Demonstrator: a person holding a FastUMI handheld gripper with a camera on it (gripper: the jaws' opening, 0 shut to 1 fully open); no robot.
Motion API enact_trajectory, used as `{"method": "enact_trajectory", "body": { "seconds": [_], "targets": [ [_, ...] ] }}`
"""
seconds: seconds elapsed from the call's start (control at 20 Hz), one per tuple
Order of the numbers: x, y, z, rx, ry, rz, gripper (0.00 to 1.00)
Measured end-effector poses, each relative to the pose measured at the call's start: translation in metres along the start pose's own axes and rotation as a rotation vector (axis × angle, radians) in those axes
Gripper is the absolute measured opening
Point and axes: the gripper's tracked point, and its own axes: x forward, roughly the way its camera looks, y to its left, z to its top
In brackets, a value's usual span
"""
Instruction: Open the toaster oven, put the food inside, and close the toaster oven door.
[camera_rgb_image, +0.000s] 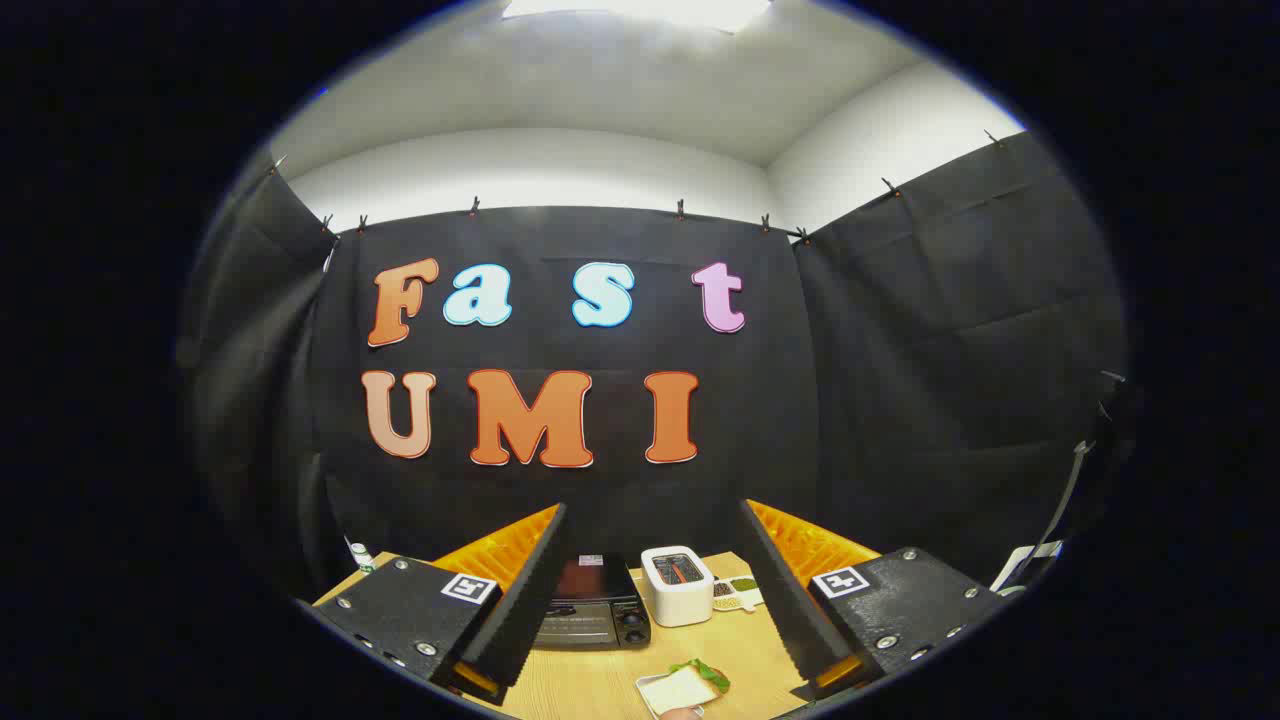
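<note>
— Fingers (655, 600)?
— Spread wide, gripping nothing, raised above the bench (600, 685).
— Toaster oven (592, 605)?
— Straight ahead between the fingers, nearer the left one, door shut, front facing back this way, long axis crosswise.
— Food?
— Sandwich (688, 686) on a plate, close in, just inside the right finger.
— Anything beside the oven?
— White toaster (677, 584), touching or nearly.
— Writing?
— Label on the oven top, too small to make out.
</note>
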Motion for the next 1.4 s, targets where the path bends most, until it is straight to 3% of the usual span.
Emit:
{"method": "enact_trajectory", "body": {
  "seconds": [0.25, 0.45, 0.85, 1.2, 1.4],
  "targets": [
    [0.005, 0.023, -0.028, 0.024, 0.075, 0.057, 0.99],
    [0.013, 0.024, -0.026, -0.073, 0.032, 0.03, 0.99],
    [0.027, 0.035, -0.029, -0.019, 0.055, 0.029, 0.99],
    [0.067, 0.061, -0.051, -0.035, 0.111, 0.067, 0.99],
    [0.099, 0.089, -0.093, -0.018, 0.212, 0.125, 0.99]
  ]
}}
